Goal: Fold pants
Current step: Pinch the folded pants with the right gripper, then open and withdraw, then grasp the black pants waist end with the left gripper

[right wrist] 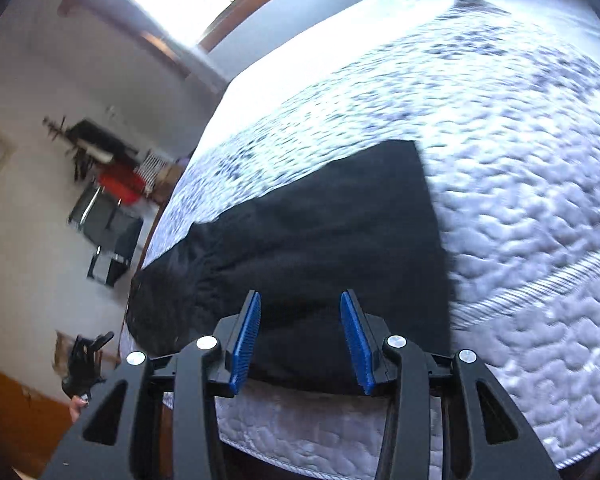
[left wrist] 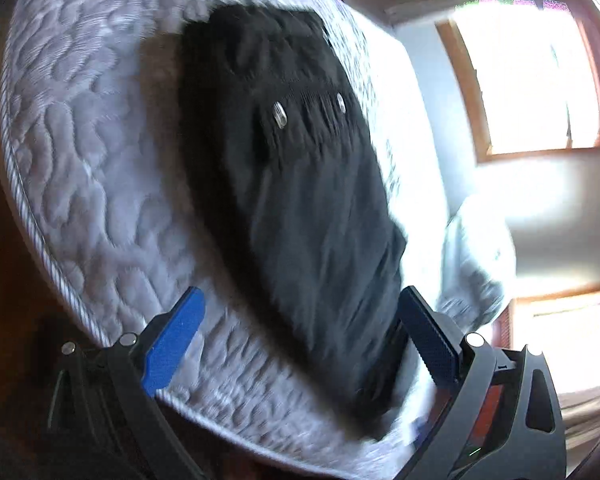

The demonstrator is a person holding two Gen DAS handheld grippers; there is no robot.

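Observation:
Black pants (left wrist: 292,184) lie flat on a white quilted mattress (left wrist: 92,152), with two metal eyelets on the waistband showing in the left wrist view. My left gripper (left wrist: 300,320) is open wide, its blue fingers straddling the near end of the pants, holding nothing. In the right wrist view the pants (right wrist: 308,232) lie as a dark folded slab near the mattress (right wrist: 520,200) edge. My right gripper (right wrist: 300,320) is open, hovering just above the near edge of the pants, empty.
A crumpled pale pillow or cover (left wrist: 476,256) lies at the far side of the bed. Bright windows (left wrist: 532,76) are behind. A wall with furniture and a red object (right wrist: 120,184) stands left of the bed. My left hand's gripper (right wrist: 84,360) shows small at lower left.

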